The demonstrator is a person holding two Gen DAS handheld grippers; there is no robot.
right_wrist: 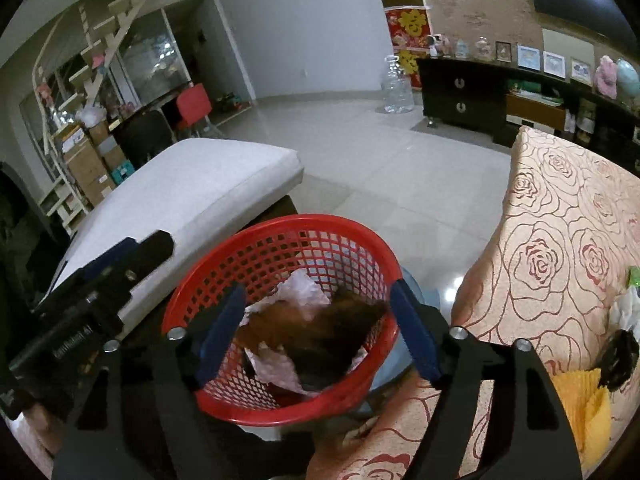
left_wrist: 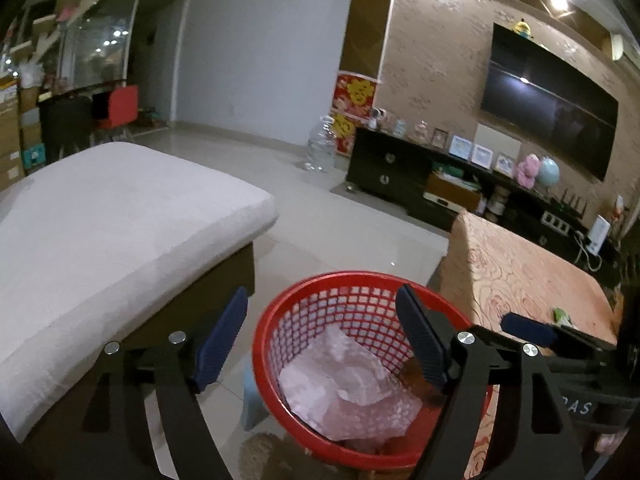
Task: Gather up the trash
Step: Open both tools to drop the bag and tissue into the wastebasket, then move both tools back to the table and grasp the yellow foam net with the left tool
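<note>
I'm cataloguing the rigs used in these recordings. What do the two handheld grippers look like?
Both match: the left gripper and the right gripper have black, flat linkage arms joined by round silver pins, ending in ribbed dark blue finger pads. The left gripper's black body, seen from the right wrist view, carries small white lettering too blurred to read. No cables or sleeves show.

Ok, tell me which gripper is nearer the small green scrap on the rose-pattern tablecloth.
Right. The right gripper hangs open over the red basket, table side, and the green scrap lies to its right. The left gripper, also open, sits on the basket's far side, by the white cushion.
</note>
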